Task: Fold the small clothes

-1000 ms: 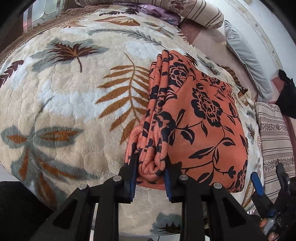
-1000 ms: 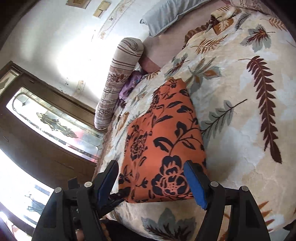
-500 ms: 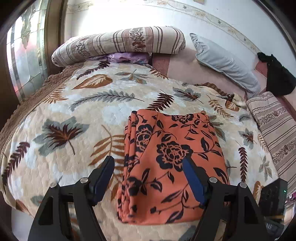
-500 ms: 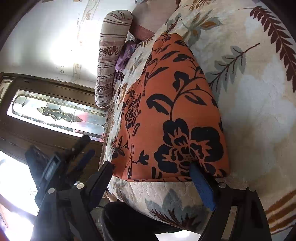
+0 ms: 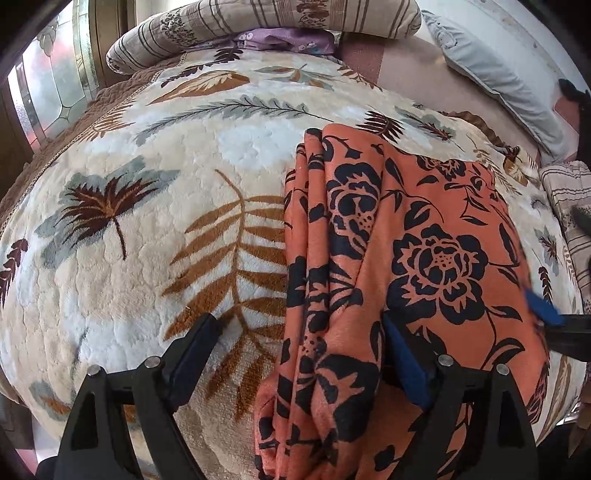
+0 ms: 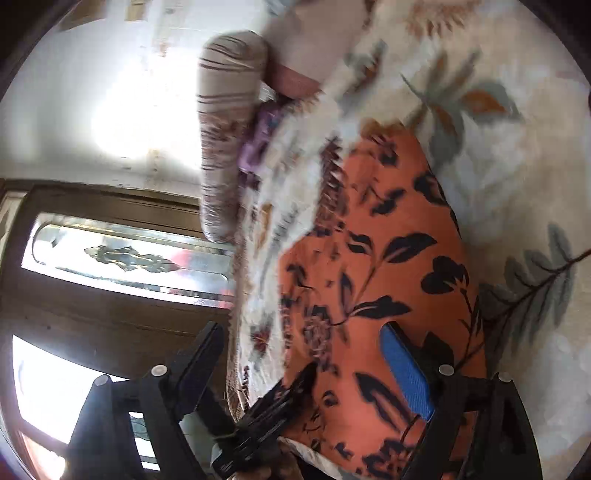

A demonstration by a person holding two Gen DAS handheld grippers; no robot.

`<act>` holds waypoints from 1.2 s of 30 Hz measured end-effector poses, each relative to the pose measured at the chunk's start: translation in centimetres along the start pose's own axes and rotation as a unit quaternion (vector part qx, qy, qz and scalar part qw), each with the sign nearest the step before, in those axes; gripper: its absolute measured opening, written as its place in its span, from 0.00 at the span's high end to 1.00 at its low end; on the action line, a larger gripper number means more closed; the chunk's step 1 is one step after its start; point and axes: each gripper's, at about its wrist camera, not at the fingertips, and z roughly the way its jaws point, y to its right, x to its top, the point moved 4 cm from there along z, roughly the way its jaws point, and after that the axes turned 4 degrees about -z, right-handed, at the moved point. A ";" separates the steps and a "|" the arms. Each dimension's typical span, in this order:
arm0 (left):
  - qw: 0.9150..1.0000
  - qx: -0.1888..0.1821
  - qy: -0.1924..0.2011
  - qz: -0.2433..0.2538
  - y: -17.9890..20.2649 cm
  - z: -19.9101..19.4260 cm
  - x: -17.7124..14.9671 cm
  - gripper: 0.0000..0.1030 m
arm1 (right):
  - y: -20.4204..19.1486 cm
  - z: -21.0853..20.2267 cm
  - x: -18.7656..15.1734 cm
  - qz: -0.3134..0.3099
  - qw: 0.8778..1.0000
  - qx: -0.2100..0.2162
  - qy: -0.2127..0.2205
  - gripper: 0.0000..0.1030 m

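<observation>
A folded orange garment [image 5: 417, 258] with a black flower print lies on the leaf-patterned bed blanket [image 5: 147, 229]. Its stacked folded edges run along its left side. My left gripper [image 5: 301, 360] is open, low over the garment's near left edge, its fingers astride the stacked folds. In the blurred right wrist view the same garment [image 6: 388, 280] fills the middle. My right gripper [image 6: 303, 363] is open over the garment's near end, its blue pad [image 6: 406, 373] resting on the cloth. The right gripper's blue pad [image 5: 543, 310] also shows at the left wrist view's right edge.
A striped bolster [image 5: 258, 22] and a purple cloth [image 5: 284, 37] lie at the bed's head, with a grey pillow [image 5: 495, 77] to the right. A wooden door with glass panels [image 6: 110, 258] stands beside the bed. The other gripper's body [image 6: 266, 413] is close by.
The left gripper, shut on the folded edge a second ago, opened, pulled back, and has now come down low over that edge again. The right gripper has moved quickly in over the garment.
</observation>
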 end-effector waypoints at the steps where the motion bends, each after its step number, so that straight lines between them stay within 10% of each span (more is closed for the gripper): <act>1: 1.000 0.000 -0.004 -0.003 0.0 -0.4 0.0 0.13 | 1.6 1.3 -0.1 0.035 0.999 0.000 -0.016 0.14; 6: 0.998 -0.022 0.057 0.017 1.3 -4.4 3.3 0.13 | 0.6 1.6 -0.8 -0.025 0.999 -0.026 -0.025 0.15; 8: 0.998 -0.039 0.043 0.012 2.0 -3.2 5.1 0.13 | 0.7 1.4 -0.8 -0.018 0.999 -0.024 -0.022 0.15; 11: 0.999 0.036 -0.032 0.011 0.9 2.9 5.5 0.12 | 0.5 1.3 -0.8 -0.029 0.999 -0.028 -0.020 0.15; 14: 0.999 0.004 -0.026 -0.034 -0.6 2.7 5.1 0.10 | -0.2 0.8 -1.1 -0.040 0.999 -0.030 -0.020 0.15; 19: 0.999 0.011 -0.012 -0.032 -0.8 2.3 4.3 0.10 | -3.3 -1.5 2.3 -0.028 0.996 0.081 0.009 0.14; 22: 0.999 0.019 -0.014 -0.026 -0.5 2.1 4.2 0.10 | 0.0 1.5 5.8 0.003 1.000 0.018 -0.001 0.11; 26: 0.999 0.037 0.006 -0.017 0.0 -0.6 4.5 0.11 | 1.3 0.2 6.4 0.058 0.996 0.070 0.006 0.11; 32: 0.999 0.038 0.007 0.025 1.4 -2.3 -0.4 0.10 | -0.7 -3.9 -1.1 0.012 0.994 0.103 -0.036 0.10; 36: 0.999 0.012 -0.018 -0.034 -0.4 -2.1 -1.5 0.10 | 0.9 -0.5 -6.5 -0.038 0.994 0.044 -0.090 0.10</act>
